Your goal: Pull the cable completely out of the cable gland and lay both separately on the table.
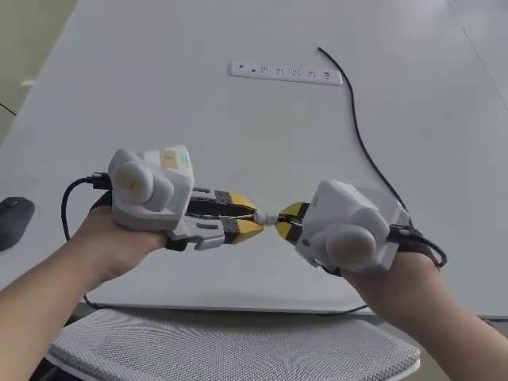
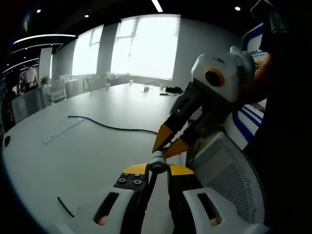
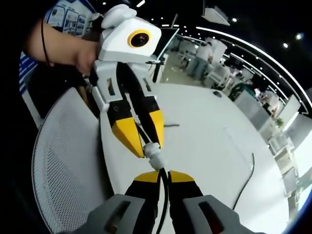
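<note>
While the left claw (image 1: 252, 221) and the right claw (image 1: 287, 221) meet tip to tip above the big white counter (image 1: 198, 119), the small white plastic cable gland (image 1: 267, 218) sits between them. The left claw, at its nine o'clock, pinches the gland, and the right claw, at three o'clock, squeezes the thin black cable (image 3: 165, 195) coming out of it.
</note>
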